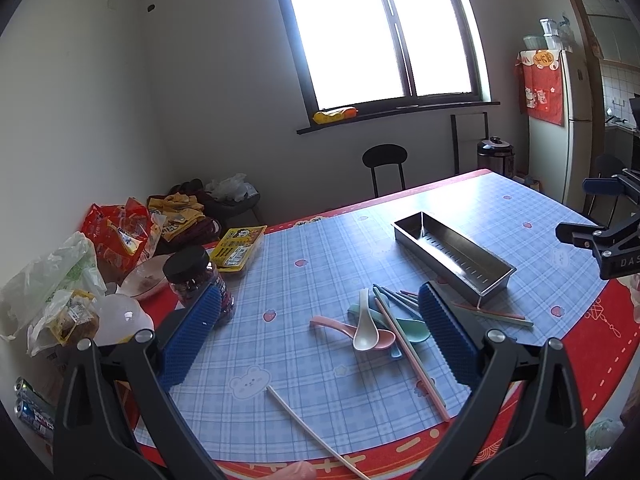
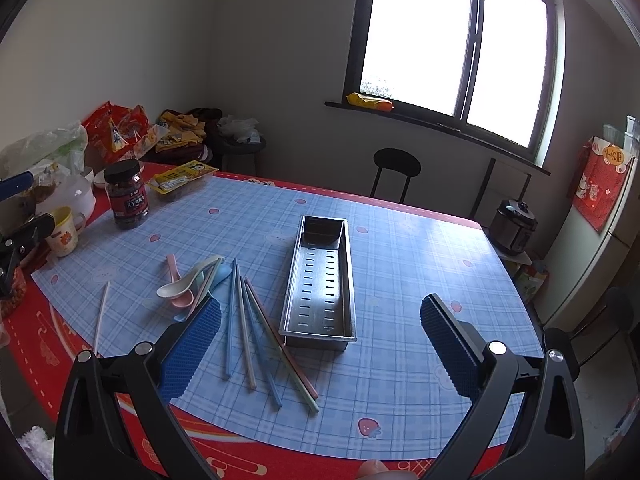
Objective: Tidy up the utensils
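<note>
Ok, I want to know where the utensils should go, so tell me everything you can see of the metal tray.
The long rectangular stainless-steel tray looks shiny, with upright walls and rows of narrow slots across its floor. A divider walls off a small unslotted compartment at its far end. It sits flat and empty on the blue checked tablecloth, right of the pastel chopsticks; a few pass close by its near left corner. Neither gripper touches it.

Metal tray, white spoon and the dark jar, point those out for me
metal tray [image 2: 320,280], right wrist view, on its slotted floor.
white spoon [image 1: 366,338], left wrist view, on its bowl.
dark jar [image 2: 129,196], right wrist view, on its red label.
</note>
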